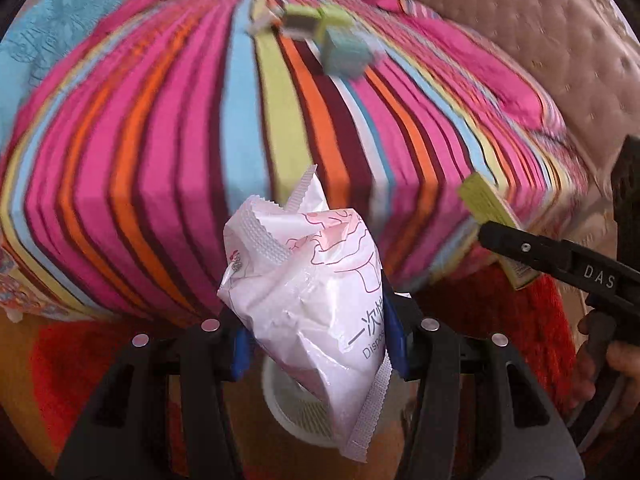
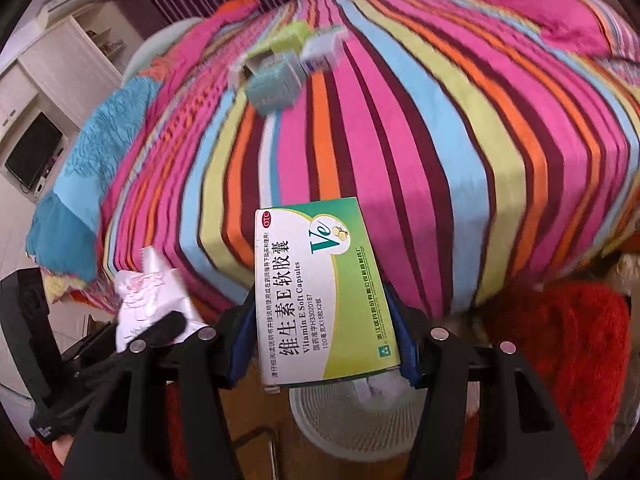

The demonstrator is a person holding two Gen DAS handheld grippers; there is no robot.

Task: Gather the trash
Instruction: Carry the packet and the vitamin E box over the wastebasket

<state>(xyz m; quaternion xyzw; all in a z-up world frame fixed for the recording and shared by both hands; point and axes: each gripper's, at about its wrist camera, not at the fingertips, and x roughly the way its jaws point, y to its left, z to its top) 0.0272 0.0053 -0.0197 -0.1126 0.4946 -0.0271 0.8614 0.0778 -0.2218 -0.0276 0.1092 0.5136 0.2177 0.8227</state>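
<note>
The left gripper is pointing toward the foot of the bed, its jaws closing tight on a crumpled white plastic wrapper with pink drawings. The wrapper is standing up between the blue pads, its crimped ends sticking out above and below them. Directly under it, a white slatted basket is sitting on the floor.

The right gripper is aiming the same way from just beside the left one, its jaws clamping a green-and-white vitamin E capsule box. The box is standing on end between the pads, its printed face turned to the camera and most of its length reaching out past the fingertips. The same basket is lying beneath it, with some pale paper already inside.

So two pieces of trash are being held, one per gripper. Farther out, a blurred cluster of small boxes, about four, is lying on the striped bedspread near the middle of the bed. A red shaggy rug is covering the floor beside the basket.
</note>
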